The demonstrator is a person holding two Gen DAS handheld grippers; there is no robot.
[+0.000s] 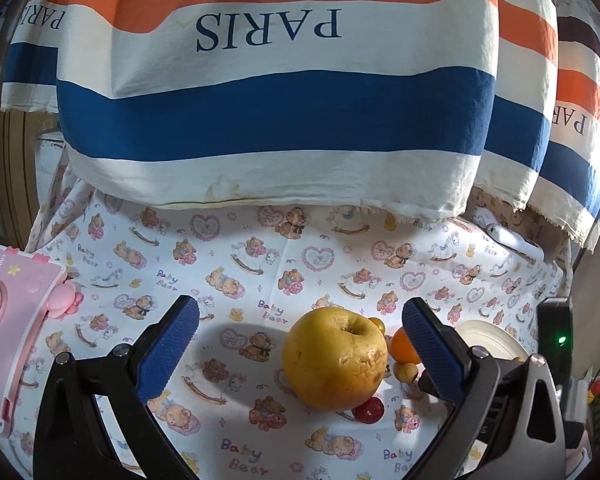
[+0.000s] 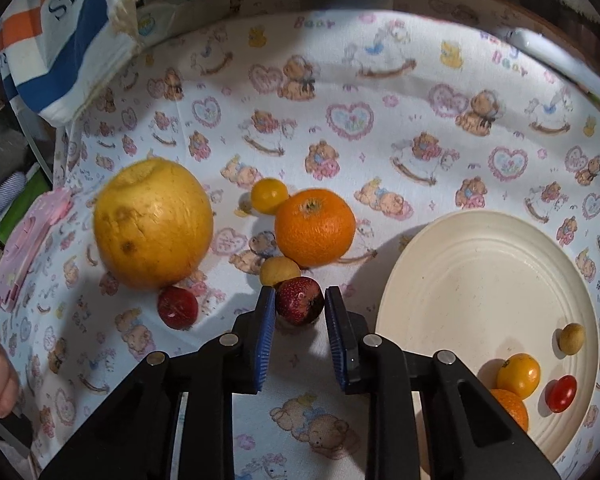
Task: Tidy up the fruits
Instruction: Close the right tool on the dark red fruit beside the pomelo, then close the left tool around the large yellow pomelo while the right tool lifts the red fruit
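A bear-print cloth (image 2: 380, 92) covered the table. The right gripper (image 2: 300, 304) pinched a dark red fruit (image 2: 299, 300) just left of the cream plate (image 2: 460, 264). The left gripper (image 1: 300, 344) hung spread wide near the big yellow fruit (image 1: 334, 358).

A table under a white cloth (image 1: 260, 248) printed with baby bears, hearts and rocking horses. Along its far edge hangs striped fabric (image 1: 276, 112) in orange, cream and blue, lettered PARIS. Light falls from the right.
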